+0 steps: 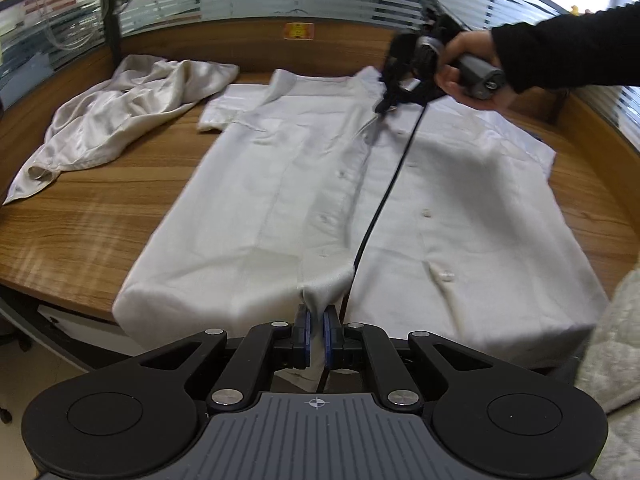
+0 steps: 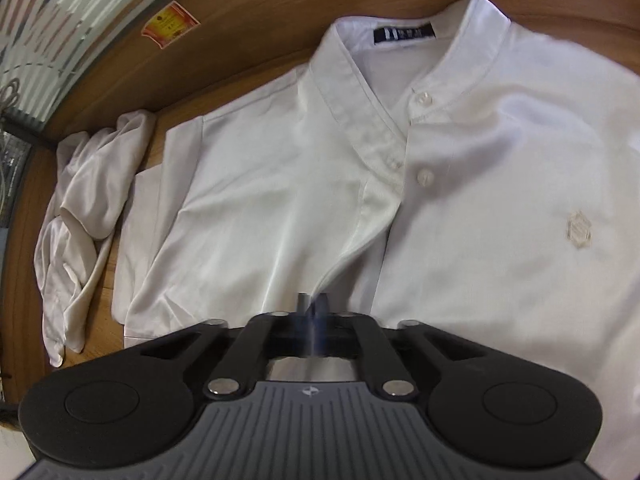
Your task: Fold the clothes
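Left fingers [image 1: 306,330] pinch shirt [image 1: 480,184] hem; right fingers [image 2: 303,304] closed.

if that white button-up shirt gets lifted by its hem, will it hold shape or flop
Probably flop: the white button-up shirt already puckers where the left gripper pinches its hem. It looks thin, likely light. Its sheen suggests it may slide on the wooden table.
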